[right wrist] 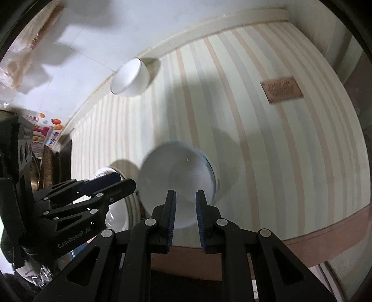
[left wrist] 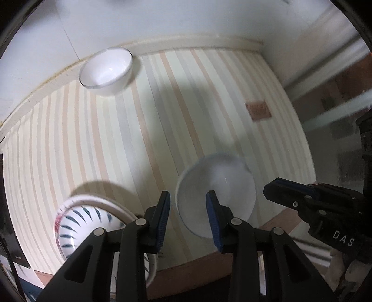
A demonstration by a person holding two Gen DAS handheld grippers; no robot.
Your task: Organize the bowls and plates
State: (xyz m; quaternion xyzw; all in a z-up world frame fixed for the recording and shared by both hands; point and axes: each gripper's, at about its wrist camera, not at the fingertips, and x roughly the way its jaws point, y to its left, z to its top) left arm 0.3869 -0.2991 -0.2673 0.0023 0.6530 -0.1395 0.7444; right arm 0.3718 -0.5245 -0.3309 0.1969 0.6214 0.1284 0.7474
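Bowls on striped worktop (left wrist: 209, 97)
We hold both grippers (jaws nearly together, empty) above the plain bowl (left wrist: 216, 192): left gripper (left wrist: 188, 197), right gripper (right wrist: 186, 197).

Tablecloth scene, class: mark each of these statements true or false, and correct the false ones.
1. A white bowl stands at the far edge of the tablecloth, close to the wall. True.
2. The tablecloth is plain dark red. False: it has pale cream, grey and peach stripes.
3. A small brown label lies on the cloth. True.
4. The bowl with dark blue strokes stands beside the wall. False: it is at the near edge of the table, at lower left in the left wrist view.
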